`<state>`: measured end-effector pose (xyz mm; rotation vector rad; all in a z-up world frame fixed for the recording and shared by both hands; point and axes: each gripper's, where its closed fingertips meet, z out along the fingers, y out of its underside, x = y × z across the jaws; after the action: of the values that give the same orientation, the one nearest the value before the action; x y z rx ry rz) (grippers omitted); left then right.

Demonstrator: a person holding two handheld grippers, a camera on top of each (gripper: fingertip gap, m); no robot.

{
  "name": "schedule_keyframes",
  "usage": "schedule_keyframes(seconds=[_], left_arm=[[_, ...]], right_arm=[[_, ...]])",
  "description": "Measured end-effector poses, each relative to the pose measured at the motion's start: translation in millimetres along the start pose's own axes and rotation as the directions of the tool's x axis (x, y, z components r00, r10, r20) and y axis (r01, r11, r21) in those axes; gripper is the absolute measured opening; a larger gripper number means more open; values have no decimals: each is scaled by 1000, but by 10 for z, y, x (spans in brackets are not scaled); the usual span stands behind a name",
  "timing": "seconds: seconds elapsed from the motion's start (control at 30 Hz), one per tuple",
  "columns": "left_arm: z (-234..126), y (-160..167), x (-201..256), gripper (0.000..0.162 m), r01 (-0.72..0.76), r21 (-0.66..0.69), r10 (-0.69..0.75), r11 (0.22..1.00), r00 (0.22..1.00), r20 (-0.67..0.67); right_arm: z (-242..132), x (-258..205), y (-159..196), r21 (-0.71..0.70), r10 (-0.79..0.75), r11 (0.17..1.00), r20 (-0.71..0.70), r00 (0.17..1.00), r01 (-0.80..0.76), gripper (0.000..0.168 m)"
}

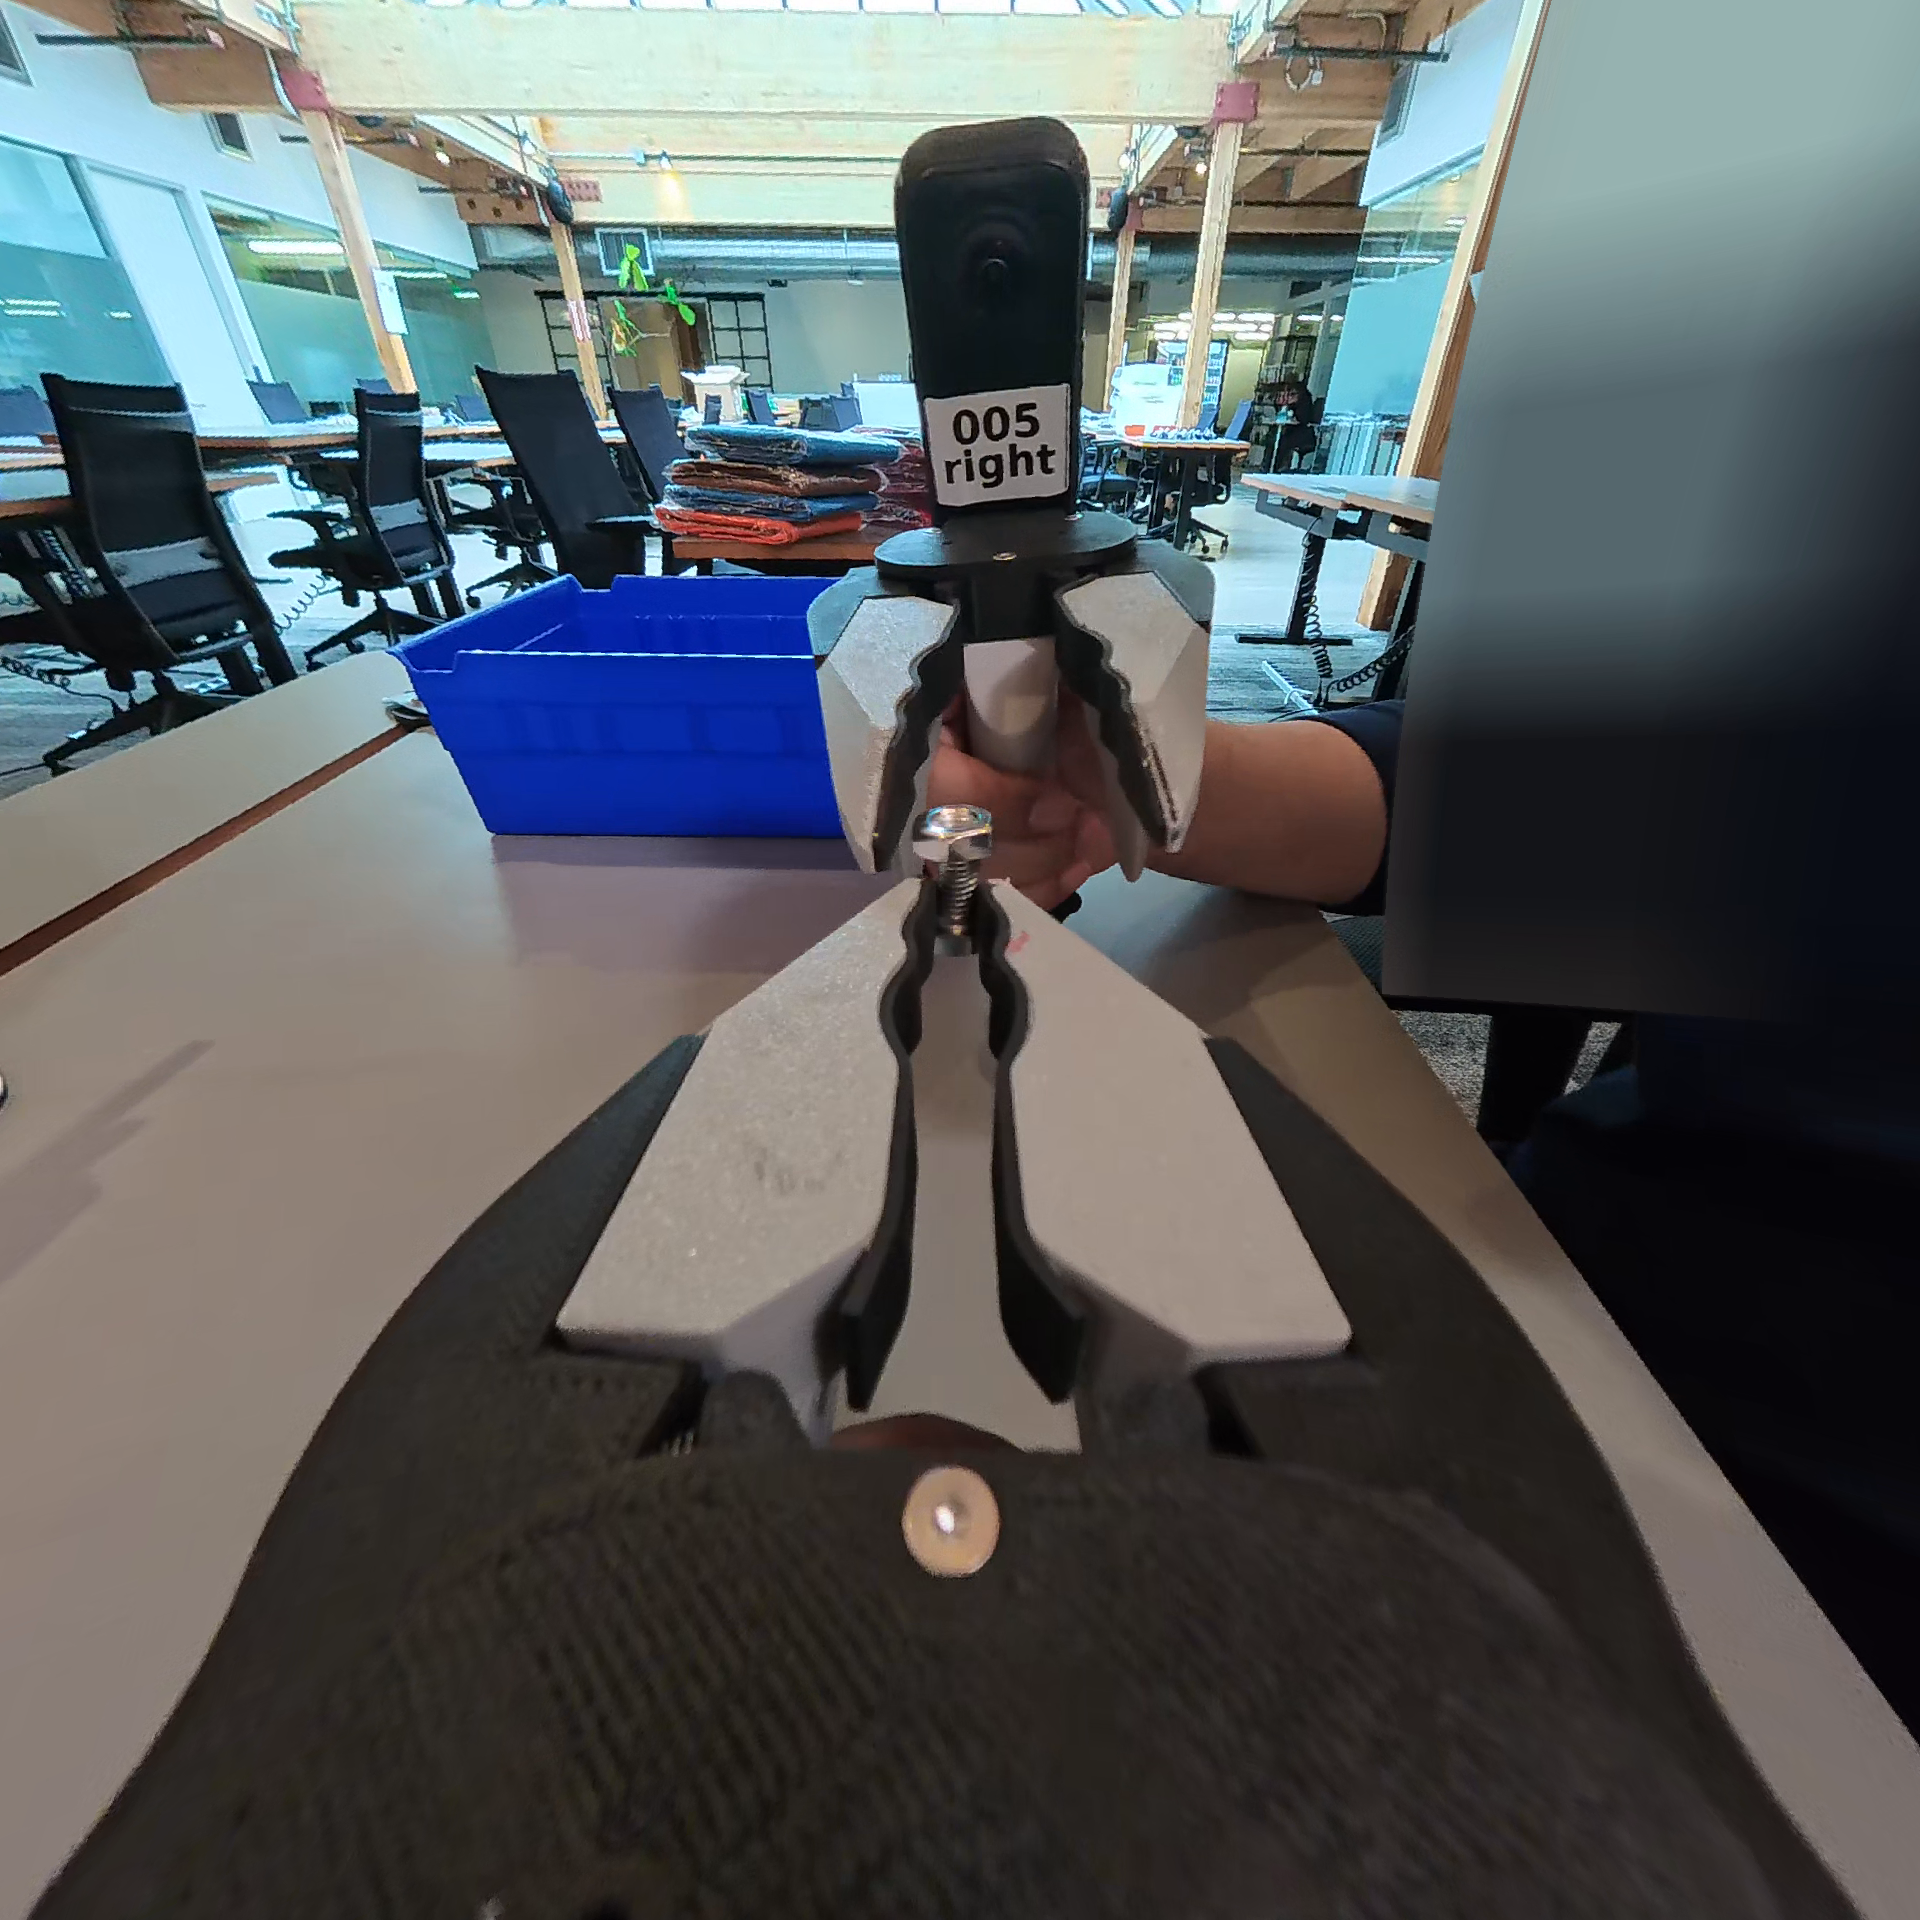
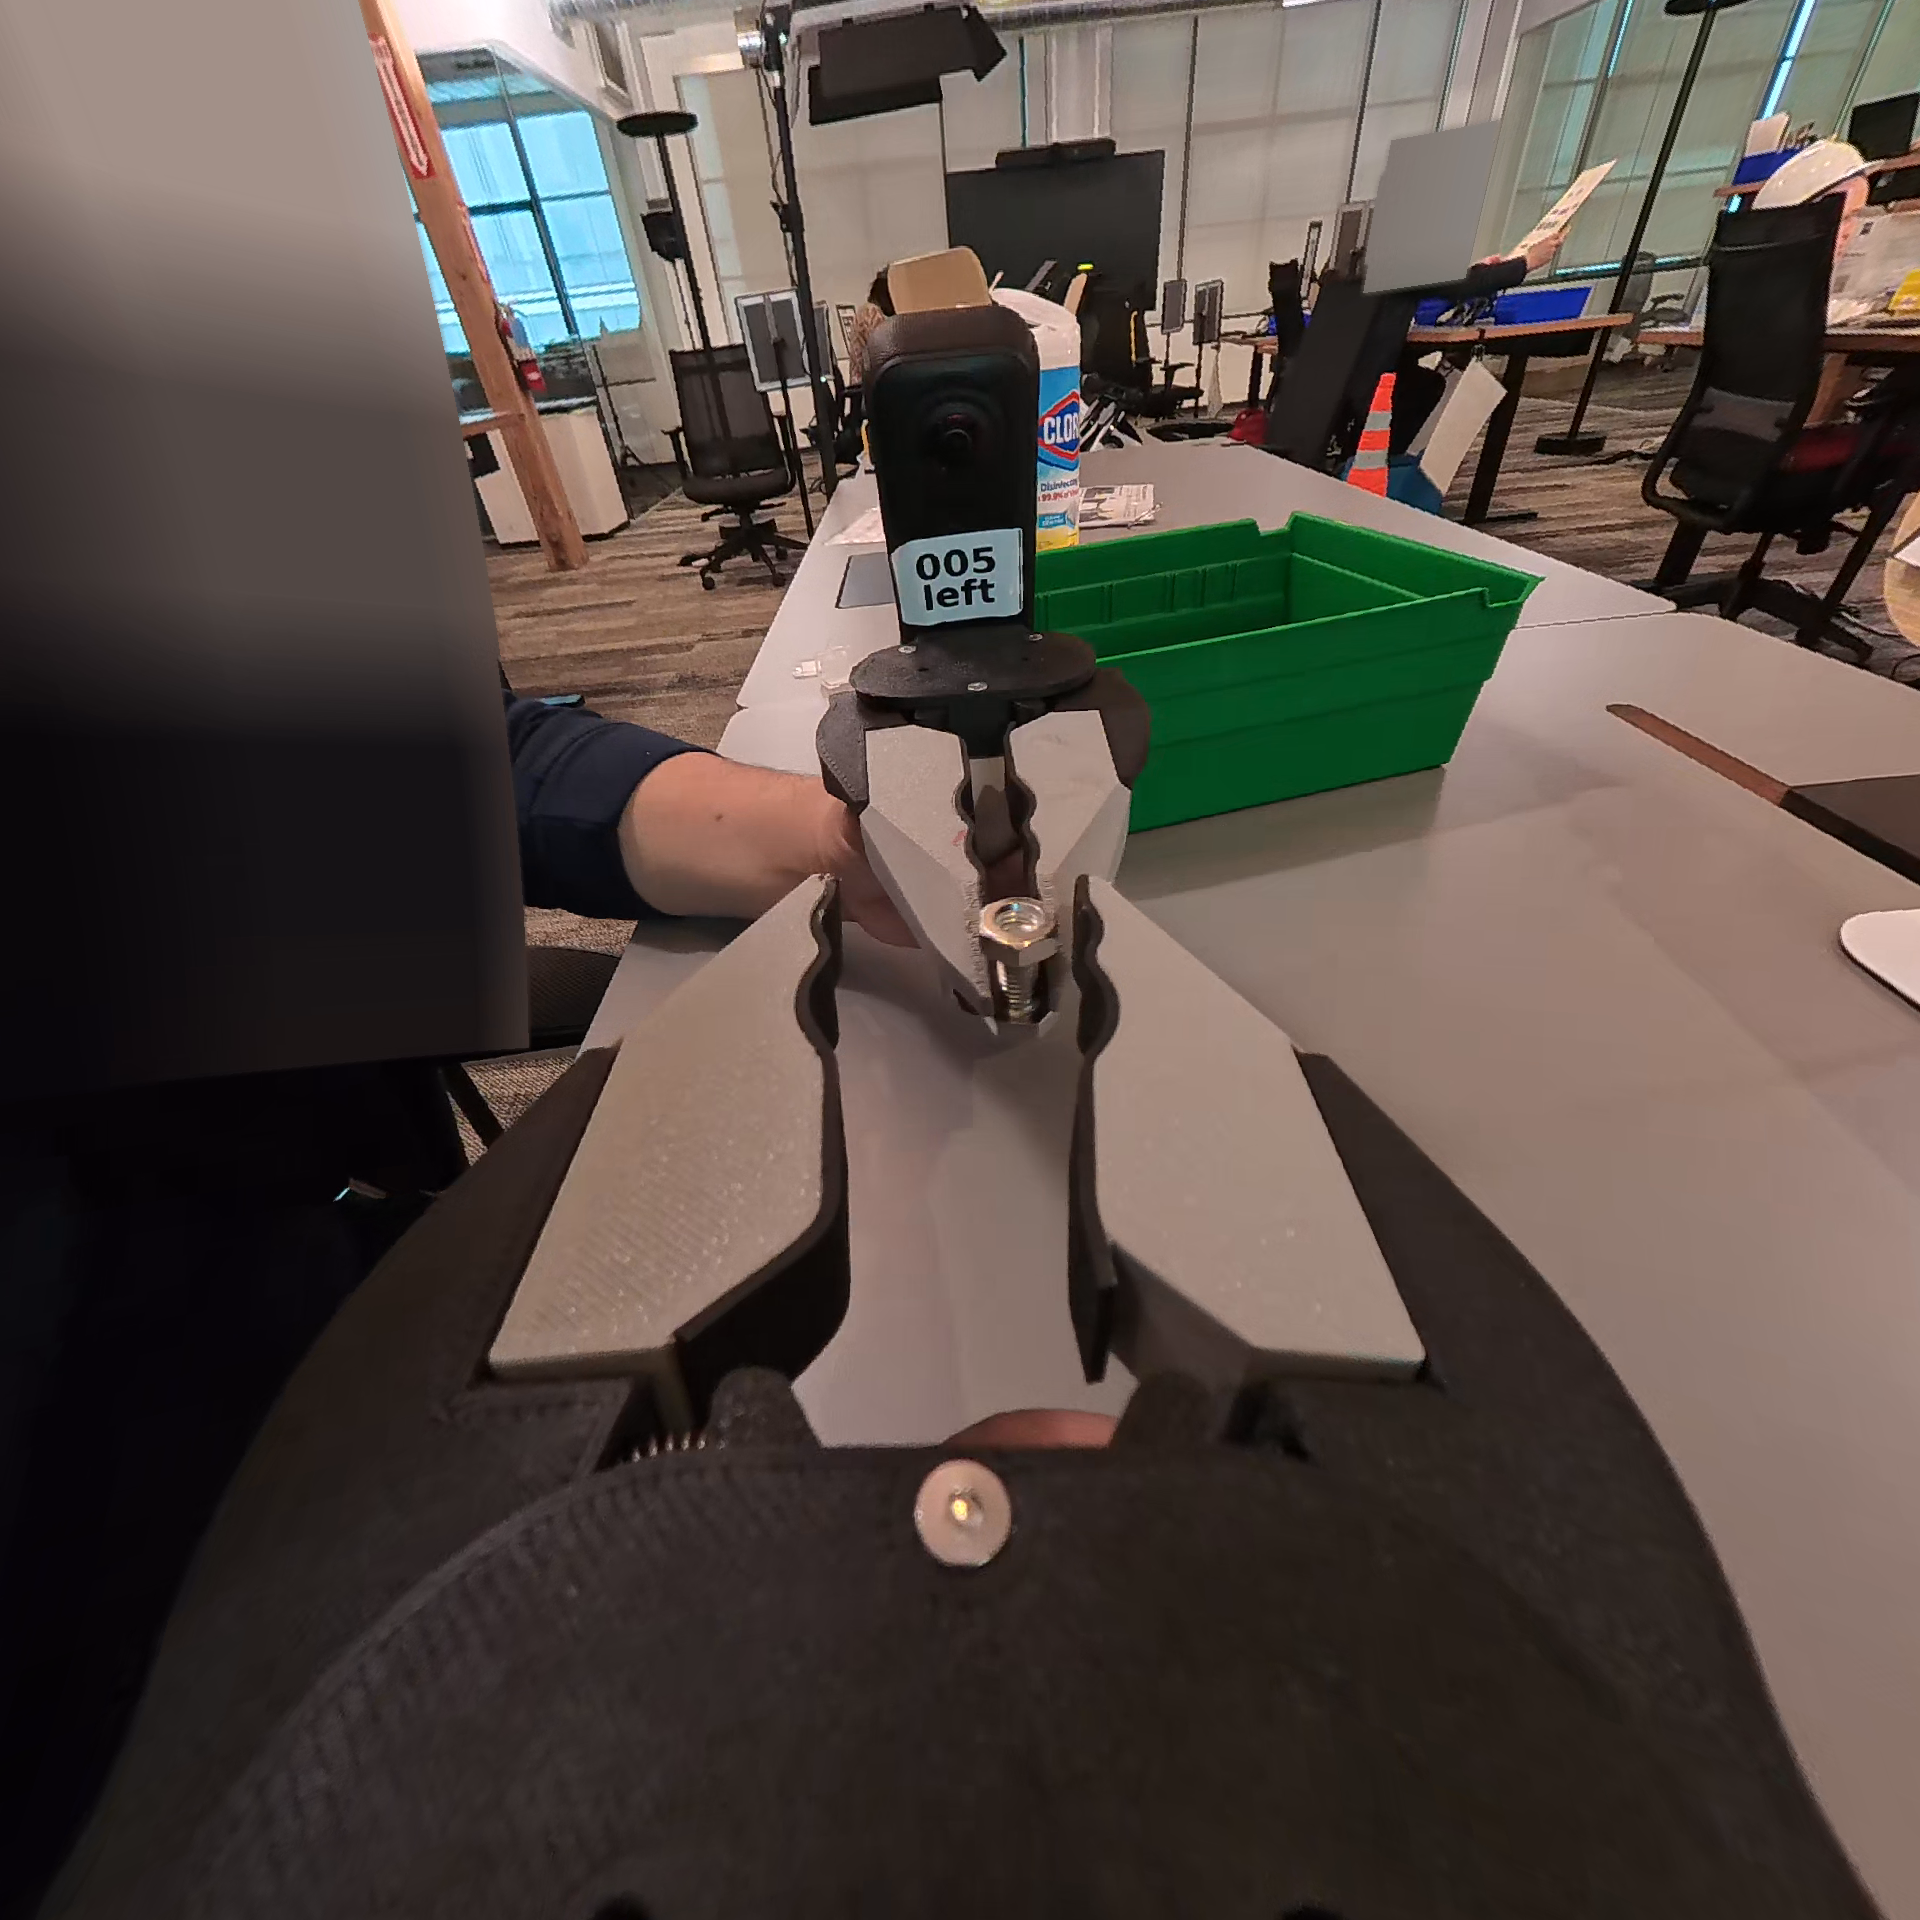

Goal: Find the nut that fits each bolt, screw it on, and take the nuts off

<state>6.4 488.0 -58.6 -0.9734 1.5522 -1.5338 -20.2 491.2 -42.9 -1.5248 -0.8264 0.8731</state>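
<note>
Here, bolt (image 1: pixel 954 914) clamped in left jaws, nut (image 2: pixel 1018 948) between open right jaws

Bolt (image 1: pixel 954 902) with nut (image 1: pixel 952 834) in left gripper (image 1: pixel 956 914), right gripper (image 1: pixel 1013 852) opposite

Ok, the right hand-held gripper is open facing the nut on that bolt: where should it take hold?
Grip the nut across two opposite flat sides. It sits near the free end of the bolt, whose other end the left hand-held gripper clamps. Bring the right hand-held gripper straight along the bolt's axis, a finger either side.
</note>
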Motion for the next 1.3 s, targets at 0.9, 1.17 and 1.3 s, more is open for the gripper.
schedule_keyframes(seconds=[0.9, 1.17, 1.3], left_arm=[[0, 21, 45, 5, 53, 1, -53, 999, 997, -56], [-15, -30, 282, 5, 115, 25, -106, 993, 968, -226], [6, -10, 352, 5, 90, 11, -85, 996, 965, -247]], right_arm=[[-270, 73, -80, -17, -77, 997, -1, 997, 77, 21], [-232, -176, -57, 12, -37, 999, 189, 981, 36, 21], [-169, -180, -22, -2, -44, 999, 183, 982, 45, 23]])
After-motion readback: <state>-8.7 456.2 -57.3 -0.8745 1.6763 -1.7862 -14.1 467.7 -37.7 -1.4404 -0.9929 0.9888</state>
